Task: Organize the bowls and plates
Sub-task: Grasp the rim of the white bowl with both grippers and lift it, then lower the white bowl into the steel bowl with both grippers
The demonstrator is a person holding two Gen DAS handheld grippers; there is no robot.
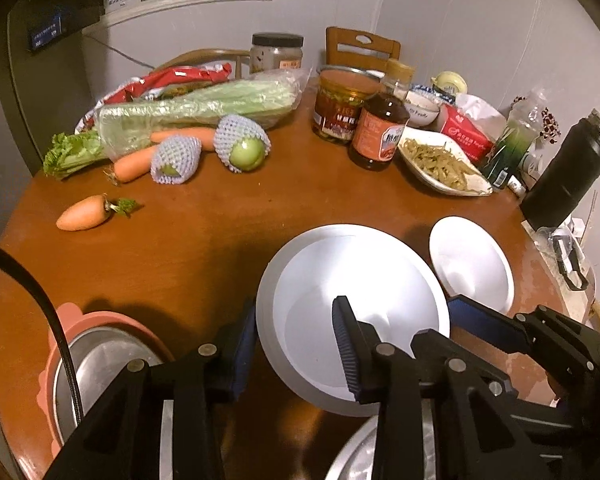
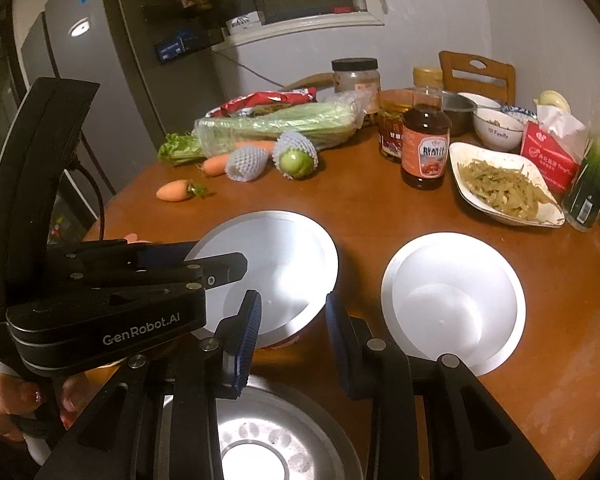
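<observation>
A large white bowl (image 1: 352,312) is tilted above the brown round table (image 1: 204,248). My left gripper (image 1: 296,344) straddles its near rim, one finger inside and one outside, and holds it lifted. The same bowl (image 2: 284,272) and the left gripper (image 2: 216,264) show in the right wrist view. A second white bowl (image 1: 472,264) rests on the table to the right (image 2: 456,300). My right gripper (image 2: 292,340) is open and empty, just in front of the two bowls, over a steel plate (image 2: 260,440).
A pink-rimmed steel bowl (image 1: 100,364) sits at the near left. Carrots (image 1: 86,213), netted fruit (image 1: 242,144), celery (image 1: 196,108), jars, a sauce bottle (image 1: 378,132), a dish of food (image 1: 440,164) and a black flask (image 1: 568,172) crowd the far side.
</observation>
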